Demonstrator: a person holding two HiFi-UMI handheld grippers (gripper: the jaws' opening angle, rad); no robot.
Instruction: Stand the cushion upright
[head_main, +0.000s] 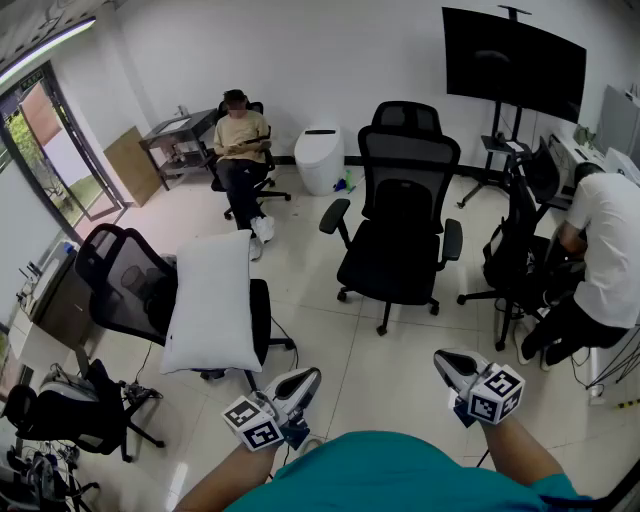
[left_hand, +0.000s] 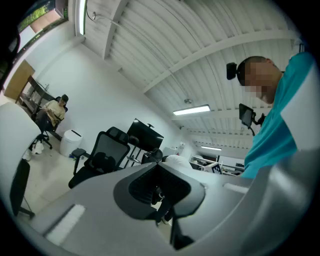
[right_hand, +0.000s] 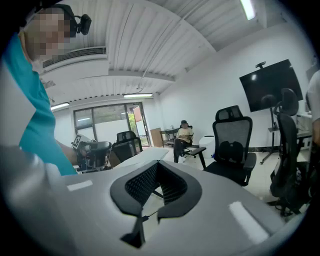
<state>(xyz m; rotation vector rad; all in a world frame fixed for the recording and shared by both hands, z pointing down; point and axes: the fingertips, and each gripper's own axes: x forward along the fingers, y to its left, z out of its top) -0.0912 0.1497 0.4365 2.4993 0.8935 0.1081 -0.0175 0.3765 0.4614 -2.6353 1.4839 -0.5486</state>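
The white cushion (head_main: 210, 300) stands upright, leaning against the back of a black office chair (head_main: 125, 285) at the left of the head view. Both grippers are held low near my body, well short of the cushion. My left gripper (head_main: 305, 380) is nearest to it, a little to its lower right, with its jaws together and nothing between them (left_hand: 159, 163). My right gripper (head_main: 448, 364) is further right, jaws also closed and empty (right_hand: 157, 163). In the right gripper view the left gripper's marker cube (right_hand: 80, 142) shows at the left.
A second black office chair (head_main: 400, 215) stands mid-room. A person sits on a chair at the back (head_main: 242, 140), and another bends over at the right edge (head_main: 605, 250). A white bin (head_main: 320, 158) and a screen on a stand (head_main: 515, 60) are by the far wall. Bags lie at the lower left (head_main: 50, 410).
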